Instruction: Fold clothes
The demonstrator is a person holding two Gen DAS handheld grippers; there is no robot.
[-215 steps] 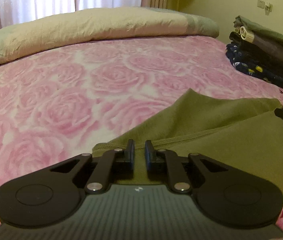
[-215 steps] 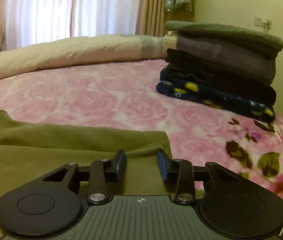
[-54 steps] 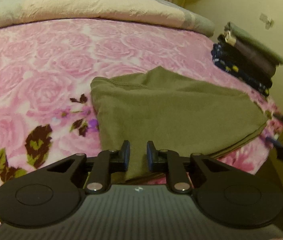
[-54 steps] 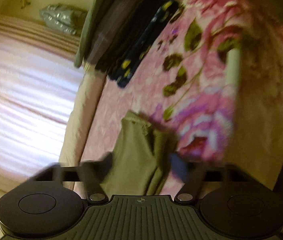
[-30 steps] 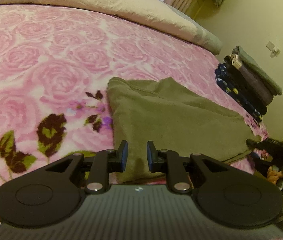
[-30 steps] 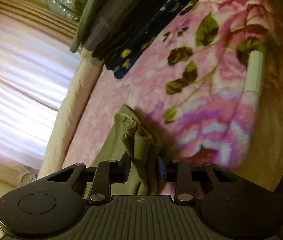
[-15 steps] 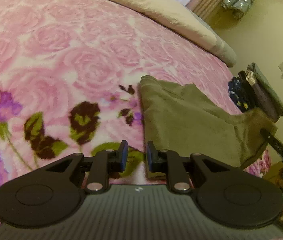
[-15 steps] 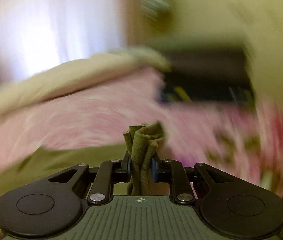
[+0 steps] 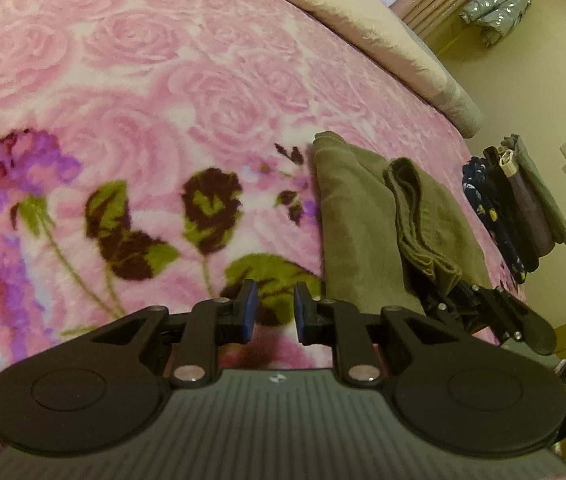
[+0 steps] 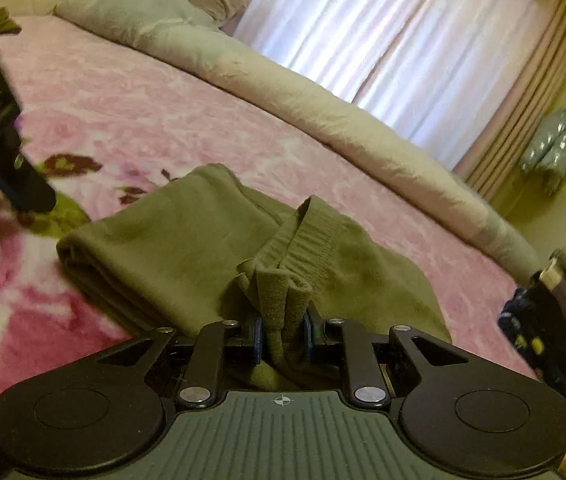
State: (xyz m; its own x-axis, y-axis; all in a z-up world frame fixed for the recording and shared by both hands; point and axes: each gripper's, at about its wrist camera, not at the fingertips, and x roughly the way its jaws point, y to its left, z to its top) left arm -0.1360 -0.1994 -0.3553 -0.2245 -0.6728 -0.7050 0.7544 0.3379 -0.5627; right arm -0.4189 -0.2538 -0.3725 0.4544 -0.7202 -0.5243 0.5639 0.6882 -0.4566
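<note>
1. An olive garment (image 10: 187, 256) lies partly folded on the pink floral bed (image 9: 163, 80).
2. Its bunched edge is clamped in the right gripper (image 10: 281, 338).
3. The left gripper (image 9: 271, 312) hovers parted, holding nothing.
4. The edge is best carried across level and laid flush.

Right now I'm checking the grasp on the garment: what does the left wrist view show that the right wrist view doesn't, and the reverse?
Only the left wrist view shows the left gripper open and empty over the floral blanket.

Only the right wrist view shows the right gripper shut on a bunched edge of the olive garment, plus the white curtains.

Both show the garment, the rolled duvet and the stack of folded clothes.
</note>
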